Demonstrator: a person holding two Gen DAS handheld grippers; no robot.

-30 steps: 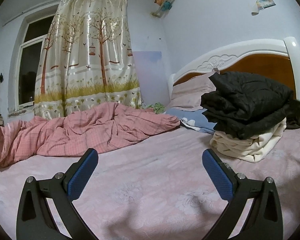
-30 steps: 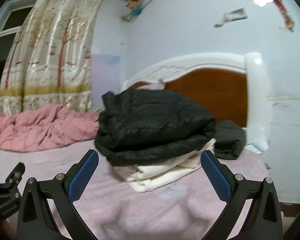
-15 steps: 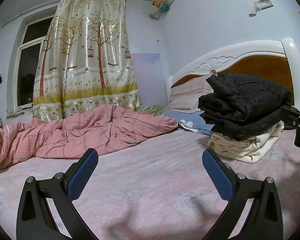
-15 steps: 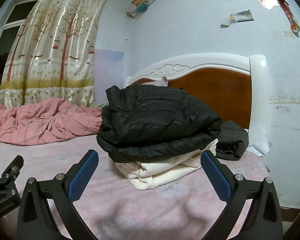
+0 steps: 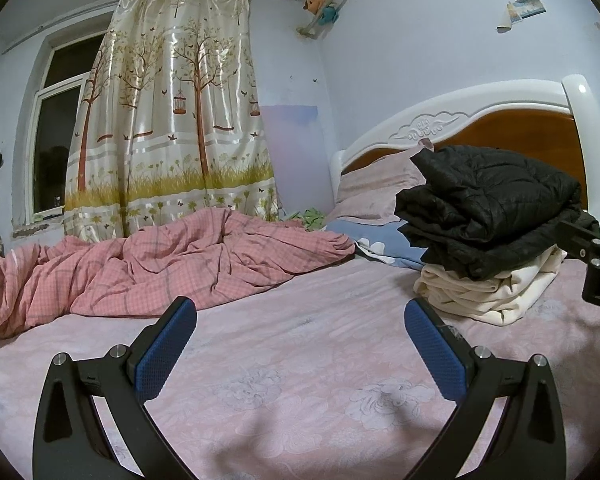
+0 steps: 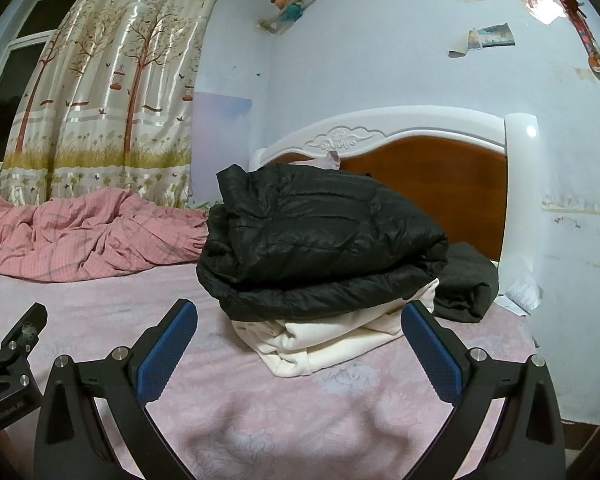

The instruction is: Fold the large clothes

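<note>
A folded black puffer jacket (image 6: pixel 316 240) lies on top of a folded cream garment (image 6: pixel 332 340) on the pink bed sheet (image 6: pixel 268 412), near the headboard. The same stack shows at the right of the left wrist view: the jacket (image 5: pixel 488 208) over the cream garment (image 5: pixel 484 292). A dark garment (image 6: pixel 466 284) lies bunched behind the stack. My right gripper (image 6: pixel 300 344) is open and empty, just in front of the stack. My left gripper (image 5: pixel 300 344) is open and empty above bare sheet (image 5: pixel 284 360), left of the stack.
A crumpled pink checked duvet (image 5: pixel 160 264) lies along the far left of the bed. Pillows (image 5: pixel 380 188) lean on the white and wooden headboard (image 6: pixel 420 160). A patterned curtain (image 5: pixel 168 128) hangs by the window. The wall (image 6: pixel 572 240) is close on the right.
Both views have tilted slightly, so the stack sits a little lower and closer in the frames. Both grippers stay open and empty.
</note>
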